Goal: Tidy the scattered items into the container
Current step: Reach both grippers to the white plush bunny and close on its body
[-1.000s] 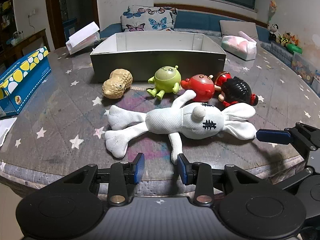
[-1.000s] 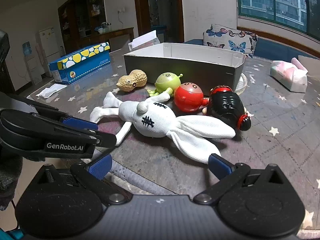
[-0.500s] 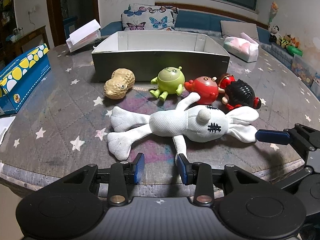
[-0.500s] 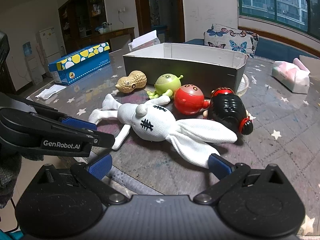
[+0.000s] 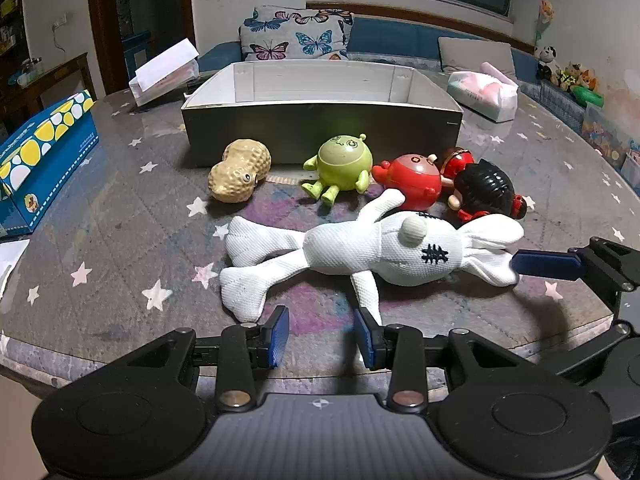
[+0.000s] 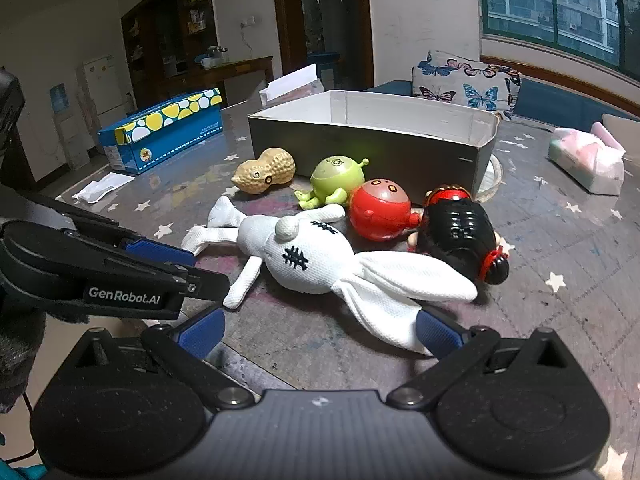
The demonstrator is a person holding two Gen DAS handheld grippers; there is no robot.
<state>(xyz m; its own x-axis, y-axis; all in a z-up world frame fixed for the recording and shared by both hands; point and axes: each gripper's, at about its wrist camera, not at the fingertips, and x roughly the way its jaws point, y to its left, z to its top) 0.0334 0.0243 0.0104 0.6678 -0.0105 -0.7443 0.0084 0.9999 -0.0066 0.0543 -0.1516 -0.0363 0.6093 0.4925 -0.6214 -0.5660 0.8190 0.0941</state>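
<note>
1. Your left gripper (image 5: 322, 336): jaws parted a little, holding nothing; one arm of the white plush rabbit (image 5: 360, 250) lies just ahead of its right pad.
2. Your right gripper (image 6: 318, 330): jaws spread wide, holding nothing; the rabbit's long ear lies between the pads, its tip against the right one.
3. White plush rabbit: flat on the star-patterned table (image 5: 120, 232), nearest to you, in front of the other toys.
4. Peanut toy (image 5: 239, 176), green round toy (image 5: 342, 168), red round toy (image 5: 412, 180), black-haired doll (image 5: 482, 192): in a row between rabbit and box.
5. Open grey box (image 5: 320, 120): behind the row; what you see of its inside is bare.
6. Blue-and-yellow carton (image 5: 40, 152): far left, well apart.
7. Tissue pack (image 5: 482, 94): far right, behind the box.
</note>
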